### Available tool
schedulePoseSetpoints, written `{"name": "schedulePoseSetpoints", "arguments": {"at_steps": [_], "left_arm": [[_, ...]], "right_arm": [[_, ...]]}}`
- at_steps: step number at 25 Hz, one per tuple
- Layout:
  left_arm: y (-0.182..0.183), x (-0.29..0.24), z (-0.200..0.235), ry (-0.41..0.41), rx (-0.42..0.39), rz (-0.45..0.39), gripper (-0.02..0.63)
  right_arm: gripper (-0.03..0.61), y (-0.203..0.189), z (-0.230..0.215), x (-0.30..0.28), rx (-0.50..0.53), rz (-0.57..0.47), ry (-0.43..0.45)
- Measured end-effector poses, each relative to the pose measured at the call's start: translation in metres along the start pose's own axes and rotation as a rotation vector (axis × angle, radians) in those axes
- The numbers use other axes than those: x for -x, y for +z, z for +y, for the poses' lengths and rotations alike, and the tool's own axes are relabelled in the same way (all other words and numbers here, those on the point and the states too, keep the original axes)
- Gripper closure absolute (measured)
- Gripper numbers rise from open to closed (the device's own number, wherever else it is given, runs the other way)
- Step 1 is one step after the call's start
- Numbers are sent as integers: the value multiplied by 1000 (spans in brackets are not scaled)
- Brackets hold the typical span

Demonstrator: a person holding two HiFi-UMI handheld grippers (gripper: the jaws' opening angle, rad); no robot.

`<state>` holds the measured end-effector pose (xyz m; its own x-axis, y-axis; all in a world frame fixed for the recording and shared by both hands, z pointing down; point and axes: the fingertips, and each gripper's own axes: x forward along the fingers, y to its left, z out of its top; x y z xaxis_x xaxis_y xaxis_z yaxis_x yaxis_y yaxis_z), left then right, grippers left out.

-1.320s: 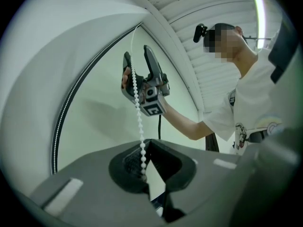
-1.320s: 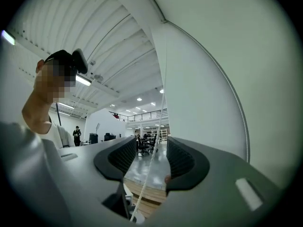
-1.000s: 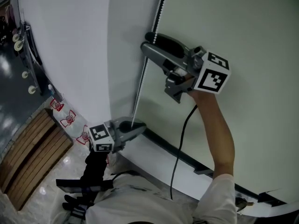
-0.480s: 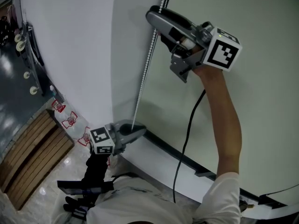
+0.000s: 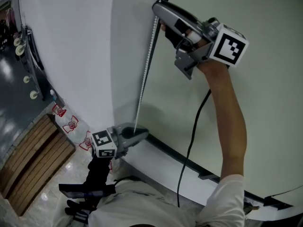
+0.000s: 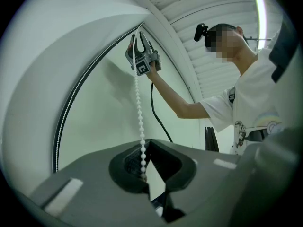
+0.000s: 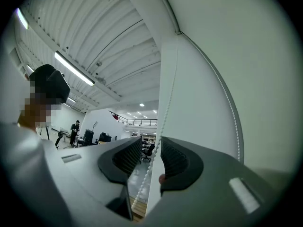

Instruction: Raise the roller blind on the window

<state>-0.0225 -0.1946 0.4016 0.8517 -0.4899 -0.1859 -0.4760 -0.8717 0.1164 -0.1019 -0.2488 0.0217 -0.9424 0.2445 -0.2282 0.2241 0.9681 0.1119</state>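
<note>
A white bead chain [image 5: 147, 65] hangs taut beside the pale green blind [image 5: 255, 103], whose dark bottom bar [image 5: 182, 159] runs low across the head view. My left gripper [image 5: 142, 135] sits low, shut on the chain's lower end [image 6: 141, 141]. My right gripper [image 5: 160, 12] is raised high on the same chain. Its jaws have just been closing; in the right gripper view the chain [image 7: 166, 98] runs between the pads of that gripper [image 7: 150, 161], with a gap still showing on both sides. A second strand [image 7: 234, 122] curves along the blind to the right.
A black cable [image 5: 189, 141] hangs from the right gripper down along the arm. A slatted wooden bench [image 5: 28, 162] and red-and-white objects [image 5: 71, 125] stand on the floor at lower left. A white wall panel [image 5: 66, 46] is to the chain's left.
My right gripper has climbed along the chain toward the top of the head view and its jaws have narrowed around it. The left gripper has stayed where it was.
</note>
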Motion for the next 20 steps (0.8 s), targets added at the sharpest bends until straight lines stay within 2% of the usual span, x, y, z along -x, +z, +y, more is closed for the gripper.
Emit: {"name": "schedulePoseSetpoints", "arguments": {"at_steps": [8, 14, 20], "left_arm": [[-6, 0, -1, -10, -3, 7, 615], [-11, 2, -2, -8, 6, 14, 615], [-6, -2, -1, -11, 3, 21, 615]], "right_arm": [[466, 2, 3, -2, 8, 5, 5], [566, 0, 0, -1, -1, 9, -14], [572, 4, 0, -3, -35, 84, 5]]}}
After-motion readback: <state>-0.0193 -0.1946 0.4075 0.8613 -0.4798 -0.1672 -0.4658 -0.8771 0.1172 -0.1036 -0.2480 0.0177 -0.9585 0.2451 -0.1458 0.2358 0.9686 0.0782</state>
